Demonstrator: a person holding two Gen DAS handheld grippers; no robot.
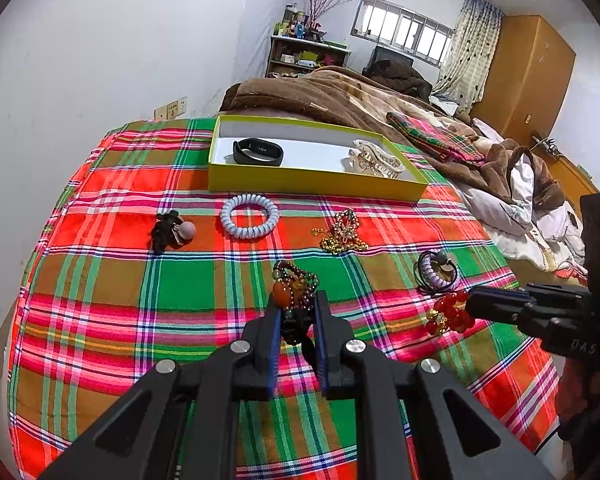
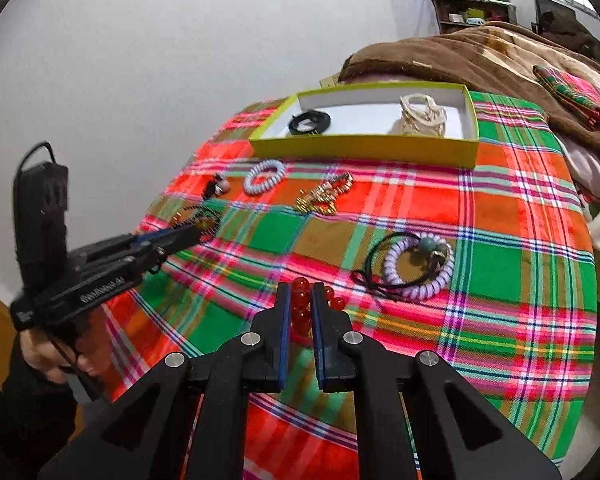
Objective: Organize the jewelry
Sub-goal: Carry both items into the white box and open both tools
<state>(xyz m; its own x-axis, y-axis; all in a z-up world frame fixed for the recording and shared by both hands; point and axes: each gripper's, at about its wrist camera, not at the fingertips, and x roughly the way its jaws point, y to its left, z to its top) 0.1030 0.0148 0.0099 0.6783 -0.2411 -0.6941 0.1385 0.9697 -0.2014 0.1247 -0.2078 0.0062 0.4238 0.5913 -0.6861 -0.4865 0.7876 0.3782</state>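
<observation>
My left gripper [image 1: 298,296] is shut on a dark beaded bracelet [image 1: 294,286] with an orange stone, low over the plaid cloth. From the right wrist view the left gripper [image 2: 188,236] shows at the left, the bracelet [image 2: 206,216] at its tips. My right gripper [image 2: 301,290] is shut on a red bead bracelet [image 2: 300,302]; the same right gripper [image 1: 472,304] and red beads [image 1: 452,316] appear at the right of the left wrist view. A yellow-green box [image 1: 316,184] [image 2: 364,148] at the back holds a black band [image 1: 258,152] and a cream hair claw [image 1: 376,160].
On the plaid cloth [image 1: 180,280] lie a pale blue spiral hair tie [image 1: 249,216], a gold chain [image 1: 342,232], a black tie with a pale ball [image 1: 170,232], and a lilac spiral tie with black cord [image 2: 418,268]. A brown blanket [image 1: 320,92] is piled behind the box.
</observation>
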